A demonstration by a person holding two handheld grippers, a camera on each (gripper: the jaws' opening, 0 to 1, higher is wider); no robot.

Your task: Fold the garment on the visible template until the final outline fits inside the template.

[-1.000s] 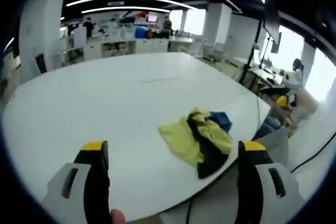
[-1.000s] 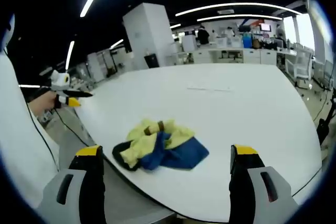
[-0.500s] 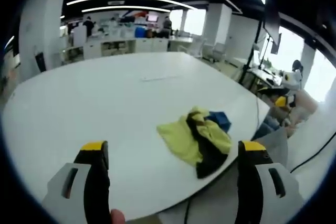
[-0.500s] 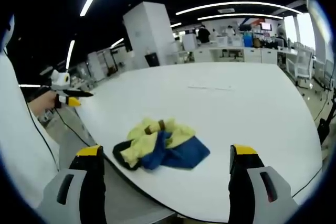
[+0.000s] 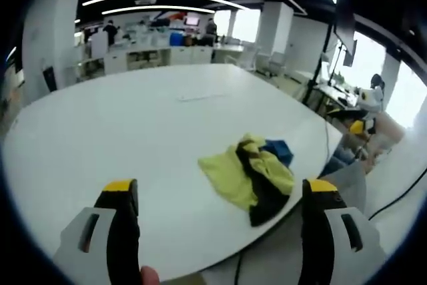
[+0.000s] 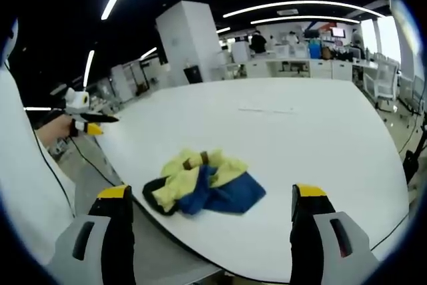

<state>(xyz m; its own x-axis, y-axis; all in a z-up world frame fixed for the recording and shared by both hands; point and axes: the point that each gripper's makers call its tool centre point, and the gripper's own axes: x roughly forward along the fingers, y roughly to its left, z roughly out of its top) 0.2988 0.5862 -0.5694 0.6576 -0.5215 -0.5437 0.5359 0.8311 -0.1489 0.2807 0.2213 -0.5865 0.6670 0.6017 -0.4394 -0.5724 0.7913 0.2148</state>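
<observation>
While both grippers hover with jaws apart, the crumpled garment (image 5: 253, 177) (image 6: 202, 190) lies at two o'clock on the white table (image 5: 120, 131) (image 6: 313, 138).

Nothing here can be read: no label, brand, number or sign is legible in either gripper view; distant screens are too blurred.

table (image 5: 100, 131): wide open white top, loads of room to come in | only thing in the way: crumpled garment (image 5: 252, 176) bunched near the table edge | left gripper (image 5: 217, 211) and right gripper (image 6: 209, 215) both hang apart from it, jaws spread wide, nothing between them
</observation>
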